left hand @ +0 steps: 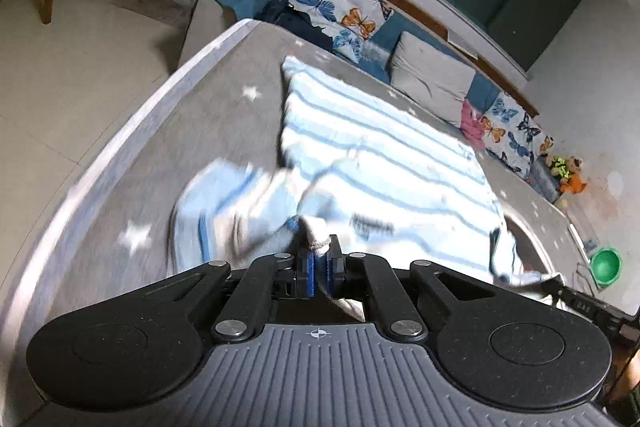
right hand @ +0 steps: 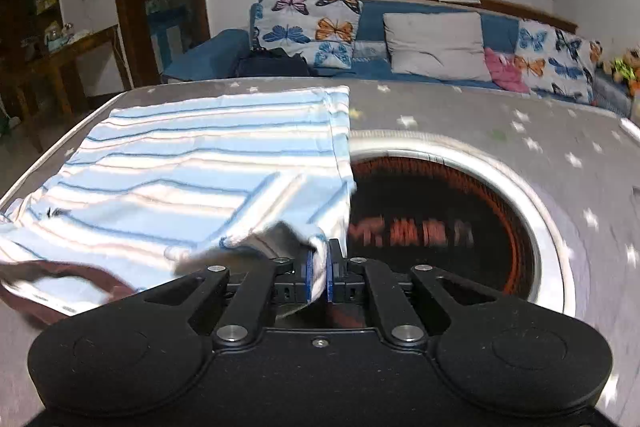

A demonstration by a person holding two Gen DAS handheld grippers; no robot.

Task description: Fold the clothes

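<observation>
Left wrist view, claw: the left claw [left hand: 319, 269] is closed tight on a bunched bit of the striped shirt [left hand: 384, 163], with cloth showing between the blue pads [left hand: 308, 273].
Left wrist view, garment: the shirt lies spread over the middle of the frame on the grey star-print worktop [left hand: 192, 115]; a sleeve-like flap at lower left is blurred.
Left wrist view, handling: judged light, soft and limp, so it will sag from a single pinch and shift on the cover; a hem or seam looks like the surest hold.
Left wrist view, room: bare worktop lies left of the shirt, up to the rounded pale edge curving along the left of the frame. The sofa cushions [left hand: 432, 83] stand beyond the far edge, upper right.

Right wrist view, claw: the right claw [right hand: 318, 273] is pinched shut on a shirt corner or hem, a thin fold of cloth running between its fingers.
Right wrist view, garment: the shirt fills the left half of the frame, its right edge reaching the metal rim of the round recess [right hand: 440, 227].
Right wrist view, edges: the sunken recess at centre right could catch dragged cloth, I judge.
Right wrist view, room: open worktop lies right of and beyond the recess; the near left corner is blurred.
</observation>
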